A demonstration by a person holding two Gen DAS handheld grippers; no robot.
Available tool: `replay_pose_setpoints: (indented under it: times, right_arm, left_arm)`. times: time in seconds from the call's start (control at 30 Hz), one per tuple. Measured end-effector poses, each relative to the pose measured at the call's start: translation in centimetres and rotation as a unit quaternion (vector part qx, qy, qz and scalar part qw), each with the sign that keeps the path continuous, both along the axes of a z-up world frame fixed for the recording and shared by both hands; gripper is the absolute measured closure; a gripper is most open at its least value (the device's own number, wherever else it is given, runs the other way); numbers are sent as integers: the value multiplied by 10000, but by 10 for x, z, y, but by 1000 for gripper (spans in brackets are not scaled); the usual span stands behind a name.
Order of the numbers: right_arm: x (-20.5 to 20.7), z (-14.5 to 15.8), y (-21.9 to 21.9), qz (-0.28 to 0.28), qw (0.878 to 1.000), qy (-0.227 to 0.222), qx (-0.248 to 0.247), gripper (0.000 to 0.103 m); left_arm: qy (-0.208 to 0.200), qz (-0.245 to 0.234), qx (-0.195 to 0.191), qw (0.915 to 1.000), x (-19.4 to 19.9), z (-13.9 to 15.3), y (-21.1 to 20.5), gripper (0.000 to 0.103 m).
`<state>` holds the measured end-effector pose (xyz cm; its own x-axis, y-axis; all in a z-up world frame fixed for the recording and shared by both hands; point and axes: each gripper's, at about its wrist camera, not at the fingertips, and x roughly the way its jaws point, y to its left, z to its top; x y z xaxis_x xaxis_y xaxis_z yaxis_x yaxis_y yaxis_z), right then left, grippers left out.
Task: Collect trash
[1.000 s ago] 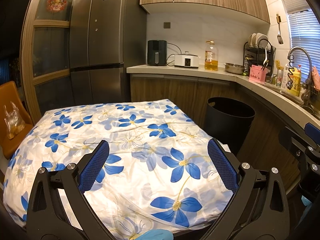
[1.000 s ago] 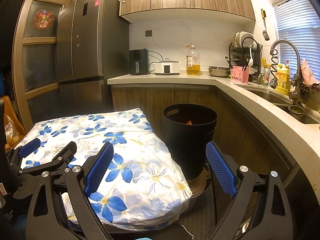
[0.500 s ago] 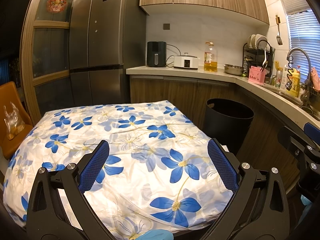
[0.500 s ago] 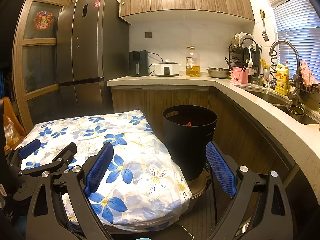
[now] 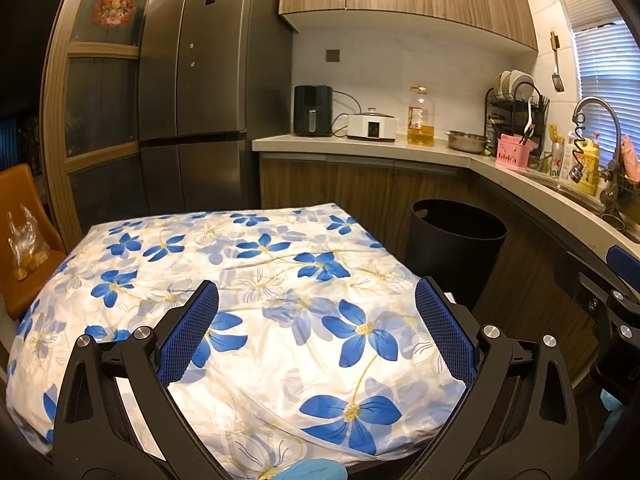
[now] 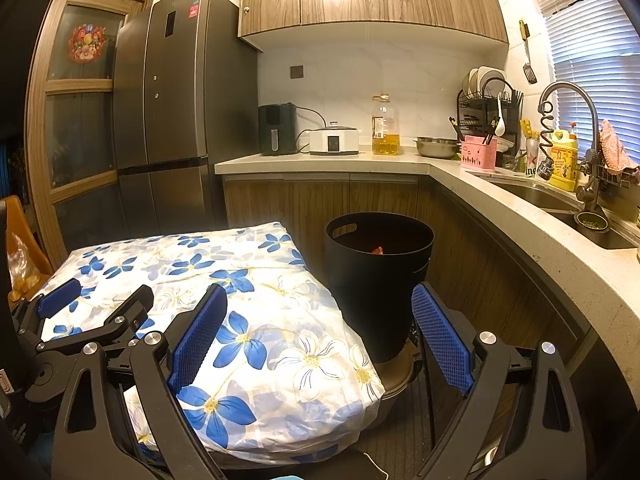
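Observation:
A black trash bin [image 6: 379, 280] stands on the floor right of the table, also in the left wrist view as the bin [image 5: 454, 248]. Something orange [image 6: 377, 249] lies inside it. The table carries a white cloth with blue flowers [image 5: 248, 280], and I see no loose trash on it. My left gripper [image 5: 316, 300] hovers open over the cloth's near half, nothing between its blue pads. My right gripper [image 6: 320, 300] is open too, at the table's right edge with the bin between its fingers' line of sight. Each gripper shows at the edge of the other's view.
A kitchen counter [image 6: 500, 200] wraps behind and to the right, with a sink [image 6: 560, 200], dish rack, oil bottle and appliances. A tall fridge [image 5: 208, 100] stands behind the table. An orange chair [image 5: 24, 216] with a plastic bag [image 5: 24, 244] sits at the left.
Both views shift only slightly; the grippers stay open and nothing on the table or in the bin has moved.

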<state>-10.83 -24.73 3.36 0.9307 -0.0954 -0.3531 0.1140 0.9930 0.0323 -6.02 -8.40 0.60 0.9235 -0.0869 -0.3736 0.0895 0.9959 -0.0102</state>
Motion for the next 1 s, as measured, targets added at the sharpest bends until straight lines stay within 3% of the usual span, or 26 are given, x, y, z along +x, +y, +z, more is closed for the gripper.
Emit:
replay_pose_setpoints:
  times: [1.0]
  right_arm:
    - [0, 2, 2, -8, 10000, -12, 8, 13]
  left_arm:
    - [-28, 12, -15, 10000, 1, 2, 0, 6]
